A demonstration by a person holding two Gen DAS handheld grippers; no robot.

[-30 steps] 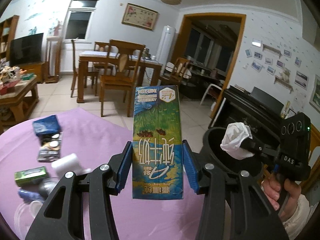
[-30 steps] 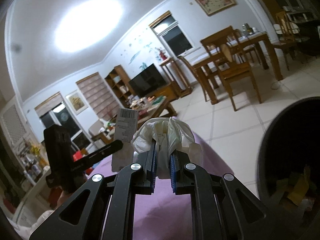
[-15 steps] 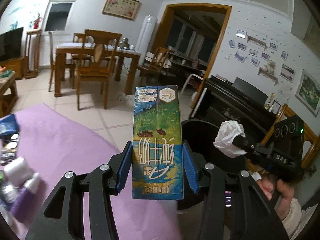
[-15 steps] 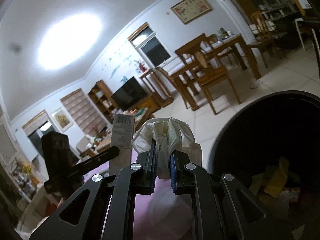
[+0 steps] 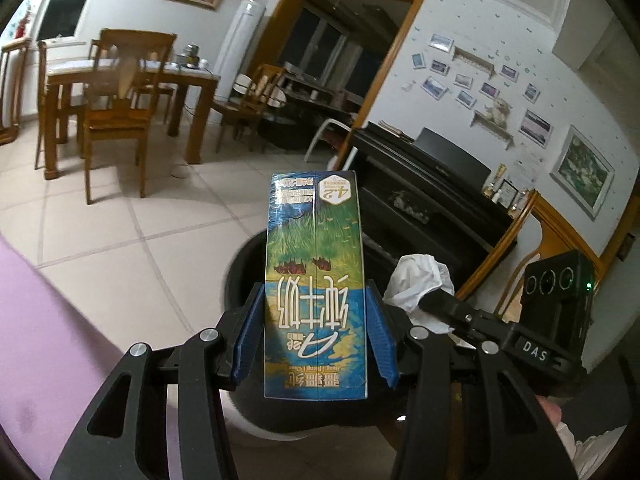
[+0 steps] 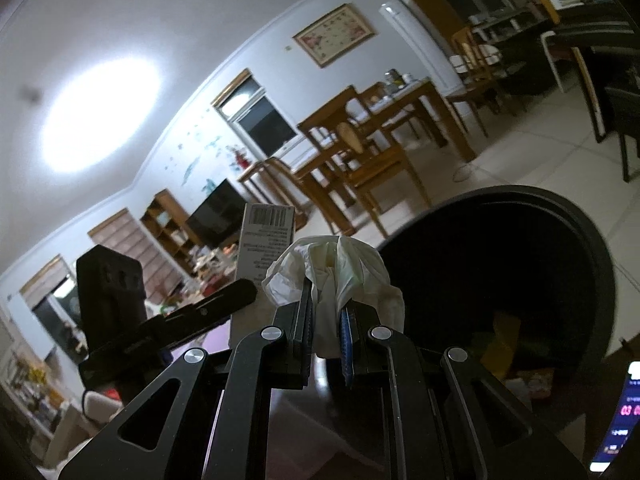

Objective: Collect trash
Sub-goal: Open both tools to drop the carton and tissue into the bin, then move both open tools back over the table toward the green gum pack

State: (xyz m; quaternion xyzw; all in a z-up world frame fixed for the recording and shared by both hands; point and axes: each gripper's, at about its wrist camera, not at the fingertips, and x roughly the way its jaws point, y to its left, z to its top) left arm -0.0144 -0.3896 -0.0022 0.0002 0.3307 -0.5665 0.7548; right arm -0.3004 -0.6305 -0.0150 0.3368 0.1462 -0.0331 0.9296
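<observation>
A: What is your left gripper (image 5: 315, 344) carrying?

B: You have the milk carton (image 5: 316, 280) pinched between its two blue pads (image 5: 249, 336), one on each narrow side. The carton stands upright in the grip with its print upside down, and most of its length sticks out past the fingertips.

A: And where is that relative to the trash bin (image 5: 244, 280)?

B: The carton sits in front of the bin's dark opening, so the bin's rim curves out from behind it on the side toward the purple surface (image 5: 36, 360). The bin stands on the tiled floor (image 5: 120, 240), just beside that surface's edge.

A: What about your right gripper (image 6: 326, 332)?

B: Its jaws are squeezed nearly together on a crumpled white tissue (image 6: 332, 276), which bulges out above the pads. From the left wrist view you see the same tissue (image 5: 418, 280) held just beside the carton, on the side away from the surface.

A: Is the tissue over the bin?

B: From the right wrist view the bin (image 6: 592, 240) opens just beyond and beside the tissue, with scraps of yellow litter (image 6: 500, 340) lying inside. I cannot tell whether the tissue is fully past the rim.
</observation>
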